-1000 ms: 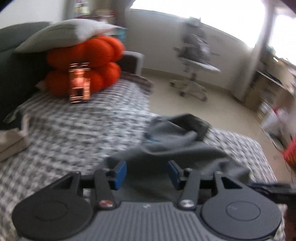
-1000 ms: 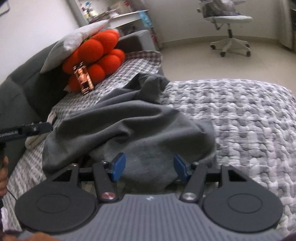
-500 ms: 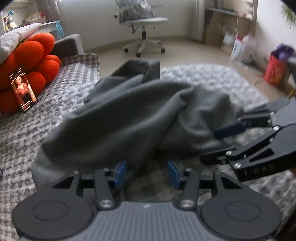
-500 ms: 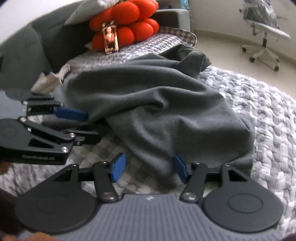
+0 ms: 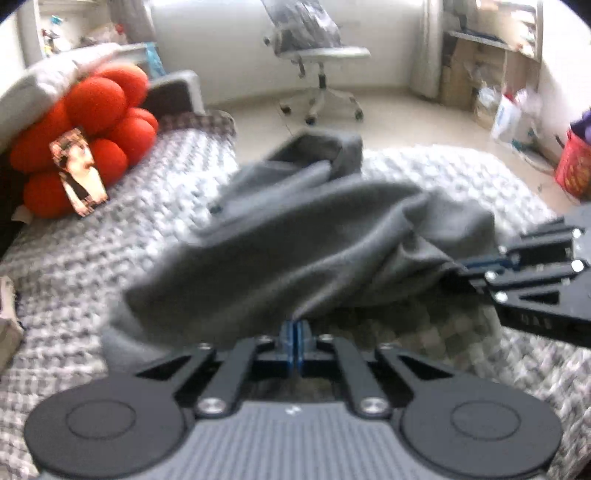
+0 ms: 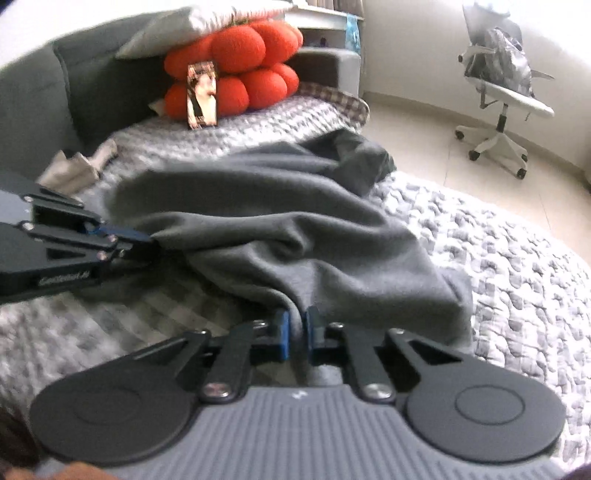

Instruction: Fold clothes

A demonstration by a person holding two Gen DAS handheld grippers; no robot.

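Observation:
A grey garment (image 5: 306, 243) lies crumpled on the checked bed cover (image 5: 155, 206). My left gripper (image 5: 295, 326) is shut on its near hem, the cloth rising in folds from the blue pads. In the right wrist view the same grey garment (image 6: 280, 229) spreads ahead, and my right gripper (image 6: 297, 321) is shut on another stretch of its near edge, cloth pinched between the pads. Each gripper shows in the other's view: the right gripper (image 5: 476, 264) at the right, the left gripper (image 6: 136, 236) at the left, both holding the hem.
An orange knotted cushion (image 5: 92, 136) with a photo card (image 5: 79, 171) leans under a grey pillow (image 6: 207, 22) at the bed's head. A beige cloth (image 6: 74, 166) lies by the dark sofa back (image 6: 92, 81). An office chair (image 6: 502, 85) stands on the floor; a red bin (image 5: 574, 168) sits far right.
Both grippers went from open to shut on the garment's near hem. The hem now lifts off the cover between them, and the cloth has bunched into folds.

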